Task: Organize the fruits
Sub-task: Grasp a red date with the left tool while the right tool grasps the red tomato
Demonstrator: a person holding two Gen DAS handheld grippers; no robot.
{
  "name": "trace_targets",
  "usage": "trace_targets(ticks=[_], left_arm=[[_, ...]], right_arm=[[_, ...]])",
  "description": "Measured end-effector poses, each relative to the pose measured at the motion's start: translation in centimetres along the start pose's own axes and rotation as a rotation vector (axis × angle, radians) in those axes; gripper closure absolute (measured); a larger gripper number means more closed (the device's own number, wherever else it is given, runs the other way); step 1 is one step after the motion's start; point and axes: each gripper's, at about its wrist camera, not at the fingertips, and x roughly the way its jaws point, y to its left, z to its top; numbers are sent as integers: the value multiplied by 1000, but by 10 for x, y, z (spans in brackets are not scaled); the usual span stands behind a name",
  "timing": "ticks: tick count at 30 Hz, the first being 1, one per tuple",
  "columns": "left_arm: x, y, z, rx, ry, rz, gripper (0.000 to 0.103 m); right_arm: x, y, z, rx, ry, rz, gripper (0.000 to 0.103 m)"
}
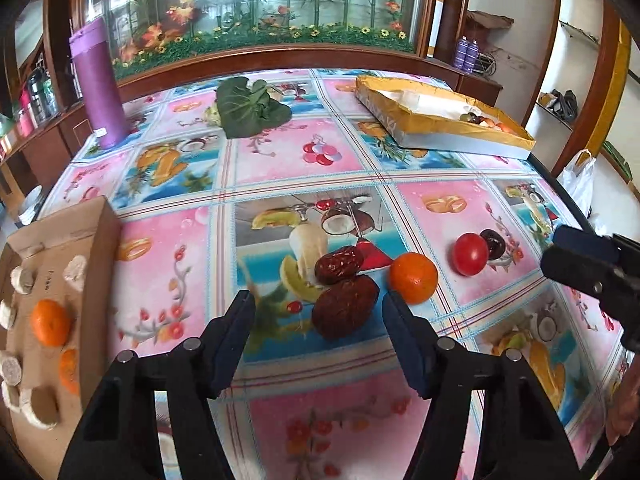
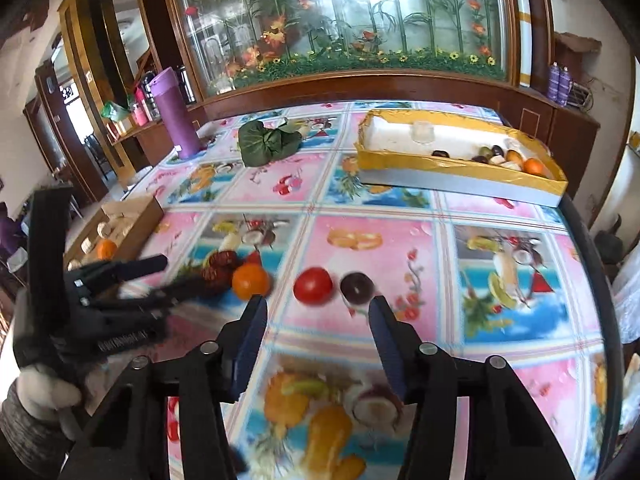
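Two black jaws of the left gripper stand spread, empty, with the nearer red date lying between their tips and a second date touching it at 12 o'clock. Just off the right jaw, at about 1 o'clock, sits a mandarin; further toward 2 o'clock a tomato and a dark plum-like fruit lie side by side. The right gripper is likewise spread and holds nothing, its tips short of the tomato and dark fruit.

The risk, as I judge it: the dates touch, so closing on the near one may nudge the other — or the right jaw may knock the mandarin, which is round and would roll freely on the glossy cloth. The two grippers are also near each other and could collide.

A cardboard box at 9 o'clock already holds mandarins and pale round slices; a yellow-rimmed tray at 1 o'clock, far across the bench, holds mixed fruit.

The bench wears a shiny fruit-print cloth — printed fruit could be mistaken for real. A leafy green bundle and a purple cylinder stand far back, before a glass-fronted panel of artificial flowers.
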Motion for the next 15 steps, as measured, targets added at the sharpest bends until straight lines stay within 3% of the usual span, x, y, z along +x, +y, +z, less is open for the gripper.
trace_targets(ticks=[3, 5, 7, 15], left_arm=[[10, 4, 2, -23, 18, -40, 45], [14, 6, 1, -30, 25, -83, 55], [14, 4, 0, -14, 21, -81, 75], [15, 3, -3, -32, -5, -84, 73]], right_arm=[[20, 1, 7, 32, 1, 43, 48], [37, 3, 9, 44, 16, 64, 48], [51, 5, 10, 41, 36, 63, 48], [69, 8, 9, -4, 36, -2, 48]])
